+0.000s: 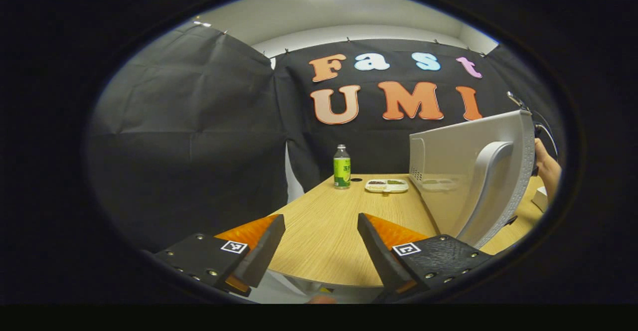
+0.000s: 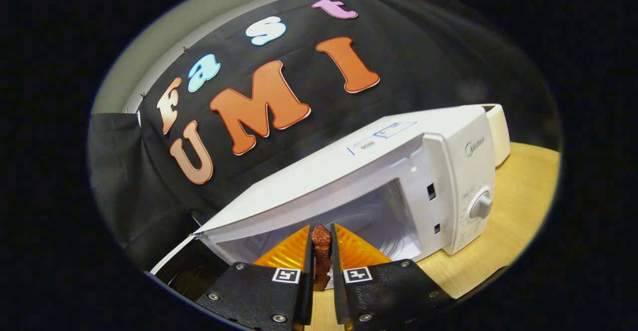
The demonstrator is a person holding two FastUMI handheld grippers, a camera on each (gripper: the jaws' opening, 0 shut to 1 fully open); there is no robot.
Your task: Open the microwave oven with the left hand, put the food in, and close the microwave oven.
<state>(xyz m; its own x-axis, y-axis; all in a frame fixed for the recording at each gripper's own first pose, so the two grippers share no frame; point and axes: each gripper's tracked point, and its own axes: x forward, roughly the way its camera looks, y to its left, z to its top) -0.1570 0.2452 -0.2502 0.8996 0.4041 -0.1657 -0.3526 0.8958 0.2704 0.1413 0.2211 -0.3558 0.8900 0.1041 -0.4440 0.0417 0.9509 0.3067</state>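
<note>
My right gripper (image 2: 319,266) pinching food (image 2: 321,253), poised at open microwave (image 2: 398,171) mouth. My left gripper (image 1: 321,244) spread, empty, beside swung-out door (image 1: 473,171). Step in hand: loading. Next: push food inside cavity, release, withdraw, then close door with left.

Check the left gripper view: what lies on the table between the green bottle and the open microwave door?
A white compartment tray of food lies between the green bottle and the microwave door, on the wooden table.

Wooden table (image 1: 324,231) bears bottle (image 1: 342,167), tray (image 1: 386,186), microwave (image 2: 398,181).
</note>
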